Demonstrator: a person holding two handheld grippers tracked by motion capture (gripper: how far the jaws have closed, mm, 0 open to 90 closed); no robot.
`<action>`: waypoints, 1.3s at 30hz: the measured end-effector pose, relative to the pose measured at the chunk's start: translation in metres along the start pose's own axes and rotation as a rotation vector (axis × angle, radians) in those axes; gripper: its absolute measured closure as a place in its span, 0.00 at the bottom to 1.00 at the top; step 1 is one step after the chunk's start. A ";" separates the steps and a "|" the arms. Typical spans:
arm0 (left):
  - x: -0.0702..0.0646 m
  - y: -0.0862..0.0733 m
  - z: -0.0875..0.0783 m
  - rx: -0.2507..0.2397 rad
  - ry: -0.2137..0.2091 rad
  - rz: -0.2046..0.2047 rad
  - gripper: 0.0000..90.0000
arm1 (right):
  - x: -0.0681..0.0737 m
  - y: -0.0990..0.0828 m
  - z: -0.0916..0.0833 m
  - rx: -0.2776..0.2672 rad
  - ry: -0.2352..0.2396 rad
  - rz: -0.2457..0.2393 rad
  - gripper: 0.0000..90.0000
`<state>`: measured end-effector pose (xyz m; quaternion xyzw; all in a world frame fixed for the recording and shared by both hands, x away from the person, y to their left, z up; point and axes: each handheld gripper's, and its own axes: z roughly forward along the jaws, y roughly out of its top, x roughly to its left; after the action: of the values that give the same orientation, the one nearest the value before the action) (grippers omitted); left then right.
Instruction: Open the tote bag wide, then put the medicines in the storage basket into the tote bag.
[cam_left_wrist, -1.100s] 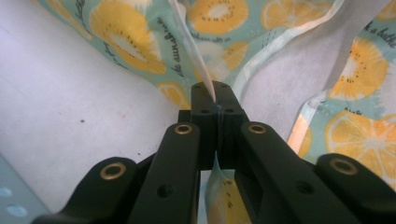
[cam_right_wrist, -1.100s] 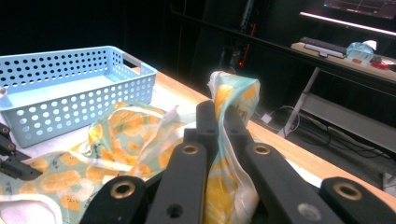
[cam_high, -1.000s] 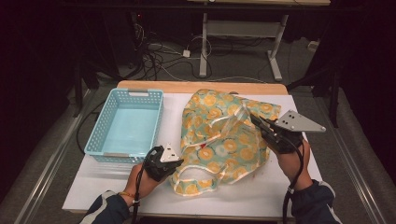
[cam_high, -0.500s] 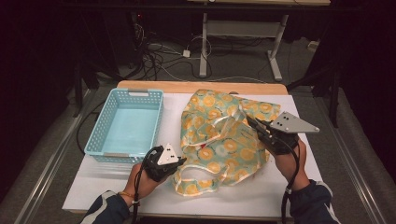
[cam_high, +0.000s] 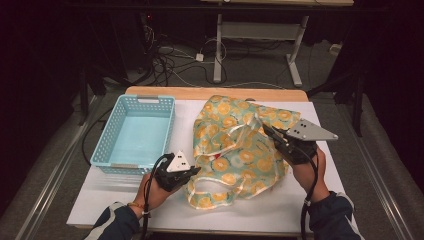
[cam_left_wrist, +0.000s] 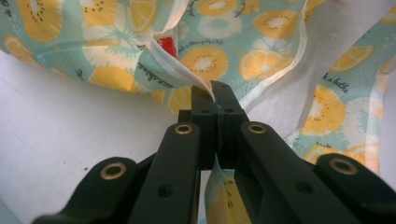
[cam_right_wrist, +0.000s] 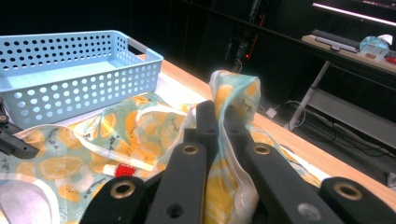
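A crumpled cloth bag (cam_high: 240, 145) printed with orange and lemon slices on pale green is spread over the middle of the white tabletop (cam_high: 100, 205), just right of a light blue perforated basket (cam_high: 135, 131) that stands near the left edge; the left gripper (cam_high: 192, 172) is held low at the bag's near left corner, and in the left gripper view its fingers (cam_left_wrist: 205, 100) are seen pressed together on a white-trimmed hem of the fabric, with cloth also trailing out beneath them; the right gripper (cam_high: 270, 132) is placed over the bag's right side, topped by its grey three-cornered plate; in the right gripper view its fingers (cam_right_wrist: 208, 116) are closed on a raised fold of the same cloth, which is pulled up into a peak above the tabletop; a small red tag (cam_right_wrist: 123, 169) is visible on the fabric between the two grippers; cables are seen on the floor beyond the table.
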<state>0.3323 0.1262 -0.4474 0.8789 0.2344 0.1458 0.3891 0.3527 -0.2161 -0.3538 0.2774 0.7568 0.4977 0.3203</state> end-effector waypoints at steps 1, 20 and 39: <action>-0.001 0.000 0.001 -0.003 0.002 0.002 0.97 | 0.000 0.000 0.001 0.001 0.001 -0.002 1.00; 0.005 0.030 0.014 -0.220 0.026 -0.025 0.97 | 0.001 -0.010 0.017 0.049 0.024 0.003 1.00; 0.011 0.106 0.011 -0.513 0.073 -0.081 0.97 | 0.013 -0.010 0.034 0.115 0.118 -0.048 1.00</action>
<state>0.3778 0.0631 -0.3741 0.7354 0.2386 0.2162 0.5962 0.3693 -0.1902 -0.3766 0.2471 0.8081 0.4612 0.2706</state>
